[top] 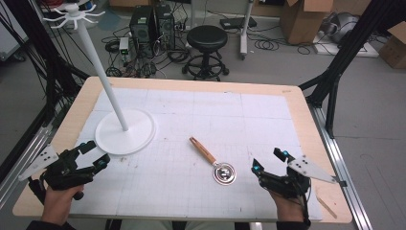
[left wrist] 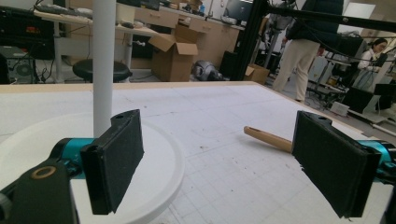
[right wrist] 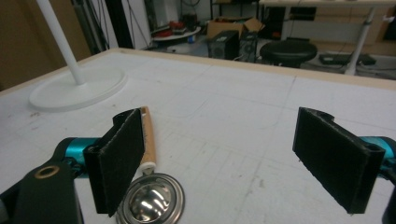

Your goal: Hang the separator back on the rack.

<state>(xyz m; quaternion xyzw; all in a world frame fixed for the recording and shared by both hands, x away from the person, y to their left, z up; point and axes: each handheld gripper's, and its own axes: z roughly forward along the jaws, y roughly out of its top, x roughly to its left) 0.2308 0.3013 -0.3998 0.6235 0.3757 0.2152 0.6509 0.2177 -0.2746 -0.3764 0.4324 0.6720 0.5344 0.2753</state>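
Tabletop (top: 268, 100) covered by a white gridded mat, seen from above, with a person's two hands entering from six o'clock, each holding a claw. The work looks to be at its start, an approach before any grasp: both claws are spread wide and hold nothing. The right claw (top: 269, 160) rests near the five o'clock corner, and just beside it, toward nine o'clock, lies a small ladle (top: 214, 160). The ladle is flat on the mat near the middle, its shiny round metal bowl (top: 224, 173) facing up and its light wooden handle (top: 203, 150) pointing toward eleven o'clock. In the right gripper view the bowl (right wrist: 152, 201) sits just beside the near jaw, not between the two. The left claw (top: 95, 155) hovers at eight o'clock, close to the round white base (top: 143, 132) of a tall hook stand (top: 98, 67). The next move probably calls for shifting the right claw over the handle, lining both jaws alongside it, then closing.
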